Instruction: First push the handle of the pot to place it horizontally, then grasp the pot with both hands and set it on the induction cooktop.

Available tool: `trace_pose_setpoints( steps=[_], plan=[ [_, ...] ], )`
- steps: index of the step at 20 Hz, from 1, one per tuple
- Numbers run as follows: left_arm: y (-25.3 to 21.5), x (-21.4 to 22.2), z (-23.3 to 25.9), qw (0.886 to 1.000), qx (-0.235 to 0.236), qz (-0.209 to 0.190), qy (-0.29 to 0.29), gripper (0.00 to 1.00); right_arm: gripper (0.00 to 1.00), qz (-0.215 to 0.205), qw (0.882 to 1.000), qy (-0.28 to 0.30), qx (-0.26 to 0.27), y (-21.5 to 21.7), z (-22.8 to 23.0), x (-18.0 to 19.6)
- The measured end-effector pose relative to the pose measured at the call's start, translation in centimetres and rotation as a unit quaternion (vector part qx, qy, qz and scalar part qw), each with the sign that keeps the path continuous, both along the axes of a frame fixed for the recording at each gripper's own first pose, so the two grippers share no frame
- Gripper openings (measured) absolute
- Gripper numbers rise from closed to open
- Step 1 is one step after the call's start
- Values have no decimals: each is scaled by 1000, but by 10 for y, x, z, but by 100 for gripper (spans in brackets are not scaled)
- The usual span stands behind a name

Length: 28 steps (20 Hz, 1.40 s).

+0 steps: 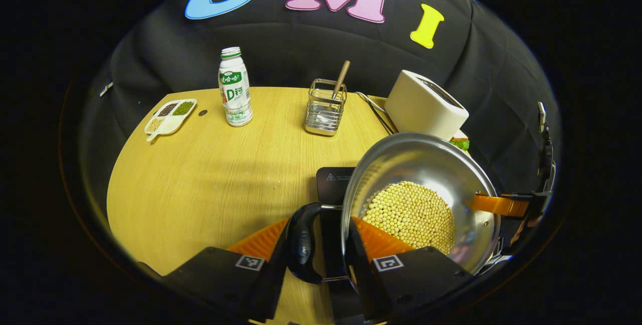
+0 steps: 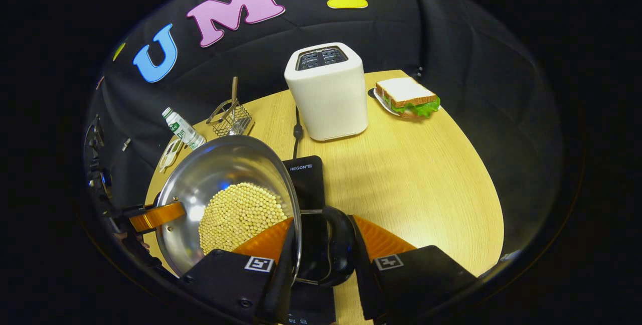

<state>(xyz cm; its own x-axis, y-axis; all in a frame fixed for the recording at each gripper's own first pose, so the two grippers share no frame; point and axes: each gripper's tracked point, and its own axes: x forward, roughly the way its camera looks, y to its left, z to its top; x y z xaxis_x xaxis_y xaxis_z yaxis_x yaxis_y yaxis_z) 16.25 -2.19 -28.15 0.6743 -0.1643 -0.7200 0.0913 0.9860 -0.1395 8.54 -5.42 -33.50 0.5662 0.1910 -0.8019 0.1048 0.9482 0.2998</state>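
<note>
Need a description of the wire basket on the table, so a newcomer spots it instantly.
Start at the white toaster by the back edge of the table. The wire basket stands between it and the bottle, the only see-through metal thing, with a stick poking out.

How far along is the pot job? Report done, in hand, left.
Done: the handle lies level, and the left gripper and right gripper each clamp a side of the pot. In hand: the pot seems held over the cooktop. Left: lower it flat and let go.
</note>
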Motion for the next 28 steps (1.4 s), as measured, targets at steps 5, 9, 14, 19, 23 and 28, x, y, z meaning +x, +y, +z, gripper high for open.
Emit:
trace_pose_setpoints(
  steps=[5,9,14,19,23,28],
  plan=[
    [-6,4,17,999,31,-26,-30,96,88,-2,999,-32,-26,-2,13,8],
    [-8,3,25,999,24,-14,-36,96,99,-6,998,-48,-50,-6,27,7],
    [-7,-6,53,997,19,-8,-69,96,99,-22,994,-88,-53,-9,64,13],
    [-10,-17,110,990,7,-1,-138,95,99,-32,986,-148,-65,-15,121,11],
    [-18,-32,161,981,-10,6,-194,95,99,-35,974,-211,-76,-17,179,6],
    [-1,-53,223,963,-12,30,-268,95,98,-58,955,-286,-57,-16,249,-8]
  ],
)
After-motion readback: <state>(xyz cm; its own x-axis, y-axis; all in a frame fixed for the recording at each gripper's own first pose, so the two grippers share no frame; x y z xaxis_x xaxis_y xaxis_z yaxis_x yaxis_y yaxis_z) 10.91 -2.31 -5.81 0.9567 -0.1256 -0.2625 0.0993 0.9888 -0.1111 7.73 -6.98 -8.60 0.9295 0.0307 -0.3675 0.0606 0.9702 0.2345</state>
